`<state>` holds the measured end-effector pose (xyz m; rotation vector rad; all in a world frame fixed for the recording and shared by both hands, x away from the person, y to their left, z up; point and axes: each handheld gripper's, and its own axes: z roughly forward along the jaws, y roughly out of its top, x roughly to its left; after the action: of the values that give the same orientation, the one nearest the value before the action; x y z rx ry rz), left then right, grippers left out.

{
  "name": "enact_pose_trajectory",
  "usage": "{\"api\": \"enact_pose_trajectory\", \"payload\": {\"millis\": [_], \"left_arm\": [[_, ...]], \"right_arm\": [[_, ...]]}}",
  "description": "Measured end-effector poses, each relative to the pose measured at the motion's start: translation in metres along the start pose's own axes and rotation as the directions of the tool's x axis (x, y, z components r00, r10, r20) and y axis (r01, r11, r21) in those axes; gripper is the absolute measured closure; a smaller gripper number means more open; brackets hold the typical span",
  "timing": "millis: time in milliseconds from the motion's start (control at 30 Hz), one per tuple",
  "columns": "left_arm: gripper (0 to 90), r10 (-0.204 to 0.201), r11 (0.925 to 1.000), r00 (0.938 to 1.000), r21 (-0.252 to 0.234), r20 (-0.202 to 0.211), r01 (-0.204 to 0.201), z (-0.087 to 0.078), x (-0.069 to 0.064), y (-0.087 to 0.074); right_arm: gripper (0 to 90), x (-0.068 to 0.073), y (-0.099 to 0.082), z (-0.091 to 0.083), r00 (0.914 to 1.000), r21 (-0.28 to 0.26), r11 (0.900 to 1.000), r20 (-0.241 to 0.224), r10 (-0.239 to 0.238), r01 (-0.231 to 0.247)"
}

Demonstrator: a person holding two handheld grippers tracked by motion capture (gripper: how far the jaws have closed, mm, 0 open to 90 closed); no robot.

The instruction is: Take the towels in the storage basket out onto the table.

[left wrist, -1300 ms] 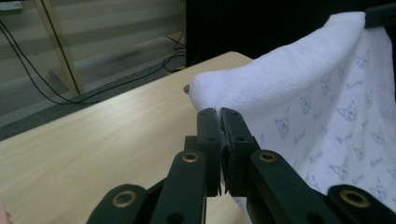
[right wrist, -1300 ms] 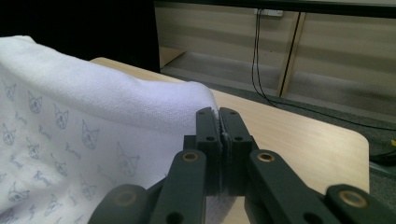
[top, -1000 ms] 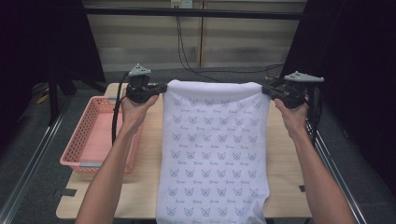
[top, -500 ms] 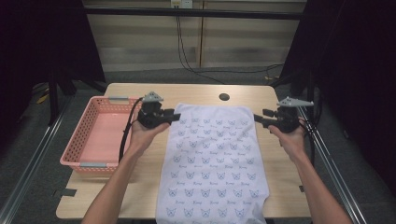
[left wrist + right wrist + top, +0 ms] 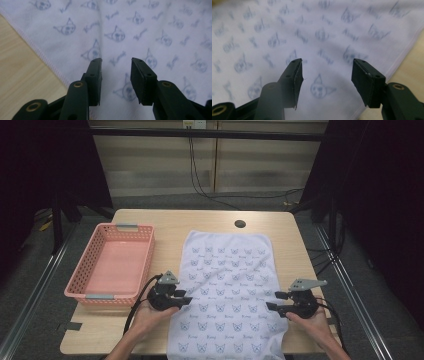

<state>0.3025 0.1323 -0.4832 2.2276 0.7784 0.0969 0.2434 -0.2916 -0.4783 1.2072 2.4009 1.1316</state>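
Overhead, a wooden table (image 5: 150,340) carried, from left to right, a pink basket (image 5: 111,263), a white cloth (image 5: 227,290) printed with small blue cat faces, and a bare strip of wood. The cloth lay flat down the middle of the table, its near end hanging over the front edge and cut off by the bottom of the frame. At its left edge the left gripper (image 5: 184,300) pointed inward over the fabric; from the left gripper view (image 5: 116,72) its two black jaws stood apart with nothing between them, the cloth below them and its stitched hem running past on the left. The jaws had just been opening. At the cloth's right edge the right gripper (image 5: 274,301) also pointed inward; in the right gripper view (image 5: 325,75) its jaws were spread wide, having just been opening, nothing pinched, over blurred print. Whether either gripper's tips touched the fabric could not be made out. A small dark hole (image 5: 240,224) sat in the tabletop beyond the cloth's far edge.
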Motion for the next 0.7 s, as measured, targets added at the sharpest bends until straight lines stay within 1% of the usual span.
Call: {"api": "enact_pose_trajectory", "payload": {"millis": [33, 67, 100, 133, 167, 200, 233, 267, 300, 333, 367, 433, 467, 500, 533, 567, 600, 633, 667, 700], "left_arm": [[59.9, -0.006, 1.0, 1.0, 0.003, 0.003, 0.006, 0.0, 0.002, -0.003], [58.9, -0.012, 0.9999, 0.9999, 0.011, 0.0, 0.012, 0.003, 0.004, -0.005], [58.1, 0.004, 0.9997, 0.9993, 0.026, -0.036, -0.003, 0.006, 0.005, -0.008], [57.4, 0.005, 0.9999, 0.9994, 0.014, -0.035, -0.005, 0.007, 0.005, -0.009], [55.9, -0.001, 0.9999, 0.9996, 0.011, -0.03, 0.001, 0.007, 0.005, -0.009], [55.1, 0.004, 0.9999, 0.9996, 0.013, -0.029, -0.004, 0.007, 0.005, -0.009], [55.0, 0.01, 0.9998, 0.9993, 0.017, -0.036, -0.009, 0.007, 0.004, -0.009], [56.0, 0.017, 0.9996, 0.9989, 0.022, -0.044, -0.016, 0.007, 0.003, -0.009], [60.4, 0.03, 0.9993, 0.9984, 0.024, -0.048, -0.029, 0.007, 0.002, -0.009], [65.6, 0.029, 0.9993, 0.9985, 0.023, -0.047, -0.028, 0.007, 0.001, -0.01], [69.9, 0.021, 0.9997, 0.9994, 0.016, -0.028, -0.02, 0.008, 0.001, -0.01], [76.6, 0.043, 0.9989, 0.9988, 0.022, -0.023, -0.042, 0.011, -0.005, -0.008], [80.3, 0.05, 0.9985, 0.9986, 0.024, -0.014, -0.05, 0.012, -0.007, -0.008], [81.7, 0.058, 0.9979, 0.9983, 0.03, -0.005, -0.058, 0.012, -0.009, -0.008], [83.8, 0.056, 0.9981, 0.9984, 0.028, -0.001, -0.056, 0.013, -0.011, -0.008], [84.6, 0.046, 0.9984, 0.9987, 0.032, 0.023, -0.046, 0.012, -0.012, -0.009], [85.1, 0.037, 0.9988, 0.9985, 0.031, 0.039, -0.038, 0.011, -0.013, -0.01], [85.3, 0.031, 0.9991, 0.9985, 0.026, 0.046, -0.032, 0.01, -0.014, -0.012], [85.3, 0.036, 0.9986, 0.9977, 0.037, 0.058, -0.038, 0.008, -0.015, -0.014], [85.5, 0.034, 0.998, 0.9978, 0.051, 0.057, -0.037, 0.004, -0.017, -0.016]], "right_arm": [[42.5, 0.0, -0.005, 0.005, 0.9999, 0.035, 0.9993, 0.004, -0.01, 0.01], [42.5, 0.001, -0.007, 0.01, 0.9989, 0.06, 0.9977, 0.033, -0.033, 0.031], [42.7, 0.0, -0.008, 0.015, 0.9975, 0.076, 0.9958, 0.047, -0.054, 0.05], [43.7, -0.002, -0.007, 0.019, 0.9959, 0.1, 0.9933, 0.063, -0.065, 0.058], [46.3, -0.003, -0.006, 0.021, 0.9957, 0.091, 0.994, 0.065, -0.066, 0.06], [47.9, -0.003, -0.005, 0.022, 0.9954, 0.089, 0.9941, 0.068, -0.068, 0.061], [50.7, -0.003, -0.005, 0.022, 0.9939, 0.095, 0.9926, 0.073, -0.083, 0.076], [57.6, -0.003, -0.005, 0.021, 0.9939, 0.091, 0.9934, 0.079, -0.076, 0.069], [66.3, -0.002, -0.006, 0.019, 0.9927, 0.098, 0.9922, 0.085, -0.086, 0.078], [70.3, -0.001, -0.006, 0.016, 0.9864, 0.115, 0.9877, 0.113, -0.119, 0.106], [73.4, -0.001, -0.007, 0.014, 0.981, 0.128, 0.9845, 0.137, -0.137, 0.12], [80.2, -0.005, -0.01, 0.009, 0.9889, 0.13, 0.9894, 0.125, -0.081, 0.064], [82.8, -0.003, -0.012, 0.006, 0.9881, 0.14, 0.9878, 0.127, -0.086, 0.068], [83.5, -0.001, -0.013, 0.005, 0.9876, 0.144, 0.9869, 0.128, -0.091, 0.072], [83.5, 0.001, -0.016, 0.002, 0.9889, 0.144, 0.987, 0.119, -0.089, 0.072], [83.5, 0.003, -0.019, -0.001, 0.9913, 0.145, 0.9872, 0.104, -0.081, 0.066], [83.6, 0.005, -0.022, -0.005, 0.9946, 0.146, 0.988, 0.082, -0.063, 0.051], [83.6, 0.006, -0.024, -0.007, 0.9961, 0.144, 0.9884, 0.067, -0.058, 0.047], [83.7, 0.007, -0.026, -0.01, 0.9983, 0.149, 0.9884, 0.047, -0.036, 0.029], [83.6, 0.008, -0.029, -0.012, 0.9994, 0.146, 0.9891, 0.023, -0.024, 0.021]]}}
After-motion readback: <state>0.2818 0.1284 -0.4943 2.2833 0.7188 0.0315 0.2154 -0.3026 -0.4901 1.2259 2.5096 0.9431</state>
